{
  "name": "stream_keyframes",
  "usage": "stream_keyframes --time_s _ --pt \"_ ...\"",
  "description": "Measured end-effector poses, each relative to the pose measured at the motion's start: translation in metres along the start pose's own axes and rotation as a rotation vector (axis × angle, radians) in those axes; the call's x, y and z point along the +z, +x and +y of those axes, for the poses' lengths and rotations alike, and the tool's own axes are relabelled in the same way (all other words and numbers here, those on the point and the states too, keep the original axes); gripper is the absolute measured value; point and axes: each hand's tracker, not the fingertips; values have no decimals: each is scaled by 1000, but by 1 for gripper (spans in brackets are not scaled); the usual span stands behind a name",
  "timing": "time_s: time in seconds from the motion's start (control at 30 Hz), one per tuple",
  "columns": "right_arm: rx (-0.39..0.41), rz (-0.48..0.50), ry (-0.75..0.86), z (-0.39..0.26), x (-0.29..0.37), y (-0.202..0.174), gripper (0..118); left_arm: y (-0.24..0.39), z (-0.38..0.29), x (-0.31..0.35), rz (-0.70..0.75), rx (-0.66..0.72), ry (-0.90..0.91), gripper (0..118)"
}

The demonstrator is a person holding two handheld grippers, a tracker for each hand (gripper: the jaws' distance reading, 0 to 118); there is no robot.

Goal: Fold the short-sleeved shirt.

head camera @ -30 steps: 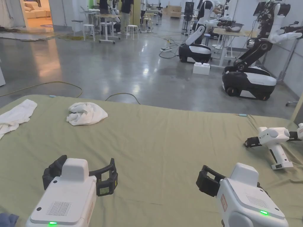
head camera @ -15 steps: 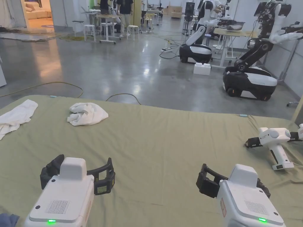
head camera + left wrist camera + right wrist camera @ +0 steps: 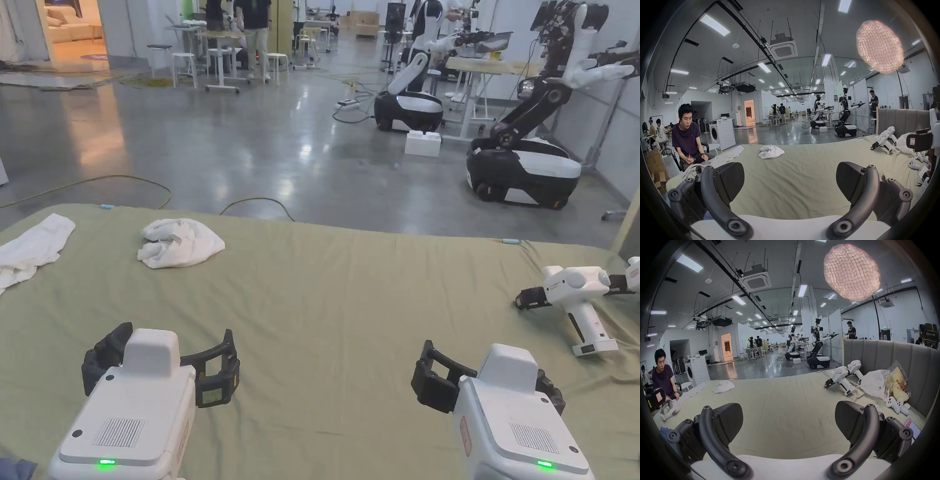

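Your flat white garment (image 3: 28, 250) runs off the head view's left edge | your crumpled white shirt (image 3: 178, 242) hides its sleeves in its folds | your right gripper's (image 3: 484, 390) far jaw sits behind its housing

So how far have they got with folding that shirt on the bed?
Nothing looks done yet. The white shirt lies crumpled in a heap at the bed's far side, unfolded. Nothing is in hand: the left claw and right claw both hover open over bare sheet near the front edge, well short of the shirt. Everything is left: reaching it, spreading it flat, then folding.
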Motion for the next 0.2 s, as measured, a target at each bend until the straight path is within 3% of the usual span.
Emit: stream_keyframes --time_s 0.2 --pt "85 43 36 -2 4 -2 114 1 -1 -1 -2 -8 7 114"
